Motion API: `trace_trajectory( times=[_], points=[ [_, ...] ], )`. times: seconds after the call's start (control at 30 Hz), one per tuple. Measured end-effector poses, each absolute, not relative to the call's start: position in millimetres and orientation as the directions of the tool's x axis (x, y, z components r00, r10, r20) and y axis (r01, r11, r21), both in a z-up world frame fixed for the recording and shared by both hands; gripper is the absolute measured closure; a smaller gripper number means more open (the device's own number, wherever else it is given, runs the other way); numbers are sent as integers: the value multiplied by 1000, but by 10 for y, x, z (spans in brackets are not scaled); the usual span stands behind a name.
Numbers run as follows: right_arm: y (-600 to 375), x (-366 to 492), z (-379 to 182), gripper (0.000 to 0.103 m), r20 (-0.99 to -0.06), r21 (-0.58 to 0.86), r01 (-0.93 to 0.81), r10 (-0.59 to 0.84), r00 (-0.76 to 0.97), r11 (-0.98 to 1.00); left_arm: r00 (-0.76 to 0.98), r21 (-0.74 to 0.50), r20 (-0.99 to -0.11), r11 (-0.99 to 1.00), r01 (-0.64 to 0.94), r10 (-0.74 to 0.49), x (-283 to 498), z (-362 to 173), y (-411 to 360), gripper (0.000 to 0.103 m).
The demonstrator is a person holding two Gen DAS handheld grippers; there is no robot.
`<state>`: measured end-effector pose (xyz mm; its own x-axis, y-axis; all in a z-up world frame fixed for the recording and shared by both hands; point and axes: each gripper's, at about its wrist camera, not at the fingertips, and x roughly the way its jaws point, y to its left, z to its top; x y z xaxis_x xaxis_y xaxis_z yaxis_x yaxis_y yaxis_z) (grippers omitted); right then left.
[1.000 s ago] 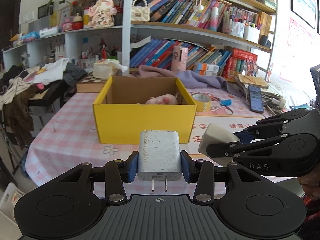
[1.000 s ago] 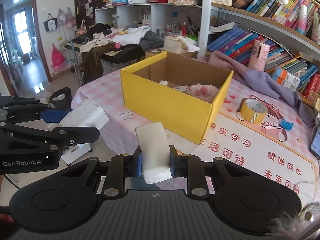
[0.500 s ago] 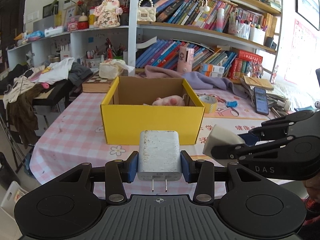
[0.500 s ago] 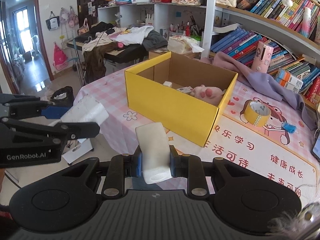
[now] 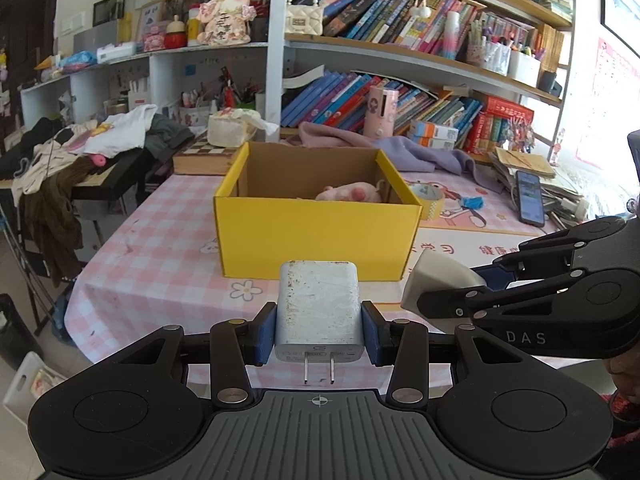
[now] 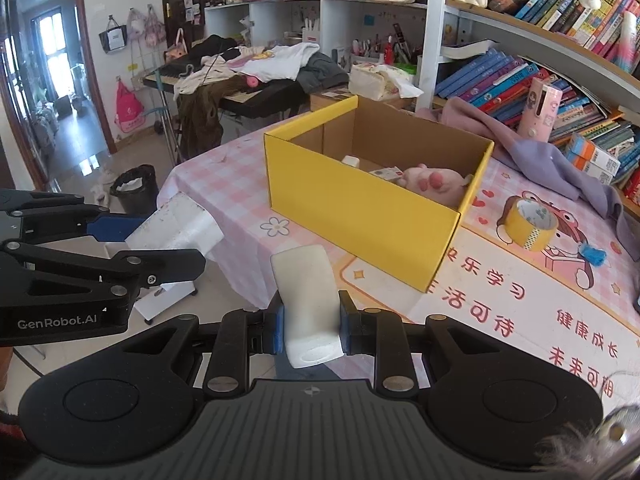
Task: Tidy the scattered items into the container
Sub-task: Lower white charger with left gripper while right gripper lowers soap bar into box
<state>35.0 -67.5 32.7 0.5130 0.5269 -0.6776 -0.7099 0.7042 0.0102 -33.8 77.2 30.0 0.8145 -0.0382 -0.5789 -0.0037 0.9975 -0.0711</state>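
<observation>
Container: yellow cardboard box (image 5: 318, 236) stood open on the pink checked tablecloth (image 5: 160, 248), near the table's front edge.
Already stowed: a pink plush toy (image 6: 430, 180), a small white block (image 6: 352, 160) and a flat printed packet (image 6: 386, 172) lay on the box floor.
Left gripper (image 5: 319, 330): jaws were closed partway on a scuffed white charger plug (image 5: 318, 308), blue pads pressed to its sides, prongs pointing back toward the camera; it was held in the air short of the box.
Right gripper (image 6: 311, 326): jaws were closed as far as they go on a narrow white bar (image 6: 306, 300), possibly an eraser or soap; it was held over the table's front edge, short of the box.
In transit: two items, neither yet over the box opening.
Left on the table: a roll of yellow tape (image 6: 528, 224) just beside the box, and a small blue tassel (image 6: 592, 256) near it. A phone (image 5: 530, 198) lay farther off; whether it counted as scattered could not be told.
Progress judged: about midway; three items in, two carried, at least two waiting.
</observation>
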Motion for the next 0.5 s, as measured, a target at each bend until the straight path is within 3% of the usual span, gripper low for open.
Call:
trace_trajectory(
  times=[0.5],
  points=[
    [-492,700,346,80,-668,4,-751,561,489,660,812,-60,-584,997,-41,-2,-63,325,853,61]
  ],
)
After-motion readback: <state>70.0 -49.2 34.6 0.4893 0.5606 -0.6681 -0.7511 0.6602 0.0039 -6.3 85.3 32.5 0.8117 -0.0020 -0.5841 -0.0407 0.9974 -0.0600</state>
